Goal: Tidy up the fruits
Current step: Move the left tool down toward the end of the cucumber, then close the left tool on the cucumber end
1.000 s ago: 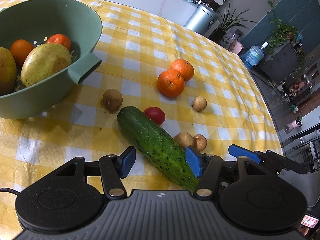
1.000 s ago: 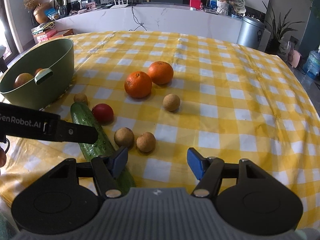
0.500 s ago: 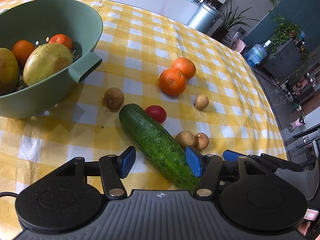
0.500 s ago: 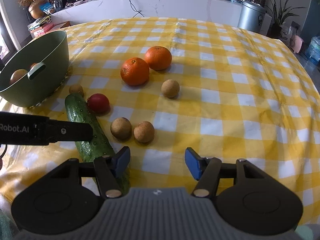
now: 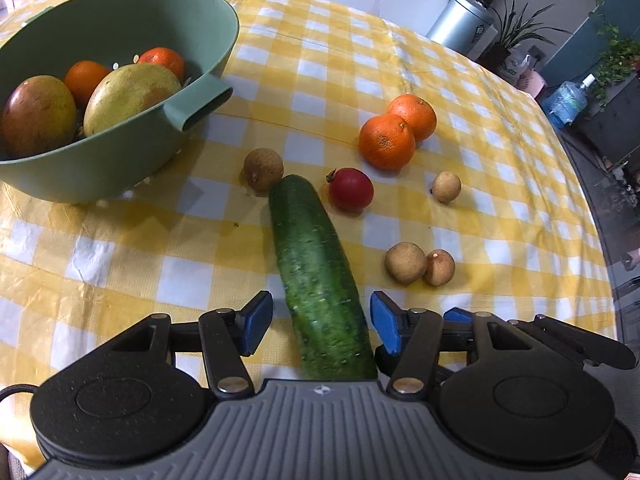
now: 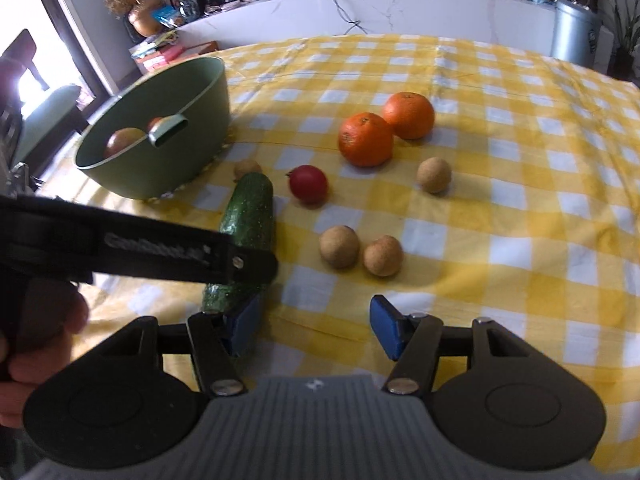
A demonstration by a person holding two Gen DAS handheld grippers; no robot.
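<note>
A green cucumber [image 5: 308, 248] lies on the yellow checked cloth, its near end between the fingers of my left gripper [image 5: 322, 322]. Those jaws are closing, and a gap still shows beside the left pad. In the right wrist view one of its fingers [image 6: 180, 248] crosses over the cucumber [image 6: 250, 216]. My right gripper [image 6: 314, 322] stands open over bare cloth, its left pad beside the cucumber's near end. Two oranges [image 5: 386, 142], a red tomato [image 5: 351, 190] and several brown longans [image 5: 405, 262] lie loose beyond.
A green colander bowl [image 5: 224, 32] at the left holds two mangoes [image 5: 132, 96] and two oranges. A hand [image 6: 24, 360] grips the left tool. The table's right edge drops to the floor. A counter and a metal bin [image 5: 460, 20] stand behind.
The left gripper has swung so the cucumber now runs straight between its jaws instead of slanting under the right finger. The jaws have narrowed a little. The right gripper has shifted slightly.
</note>
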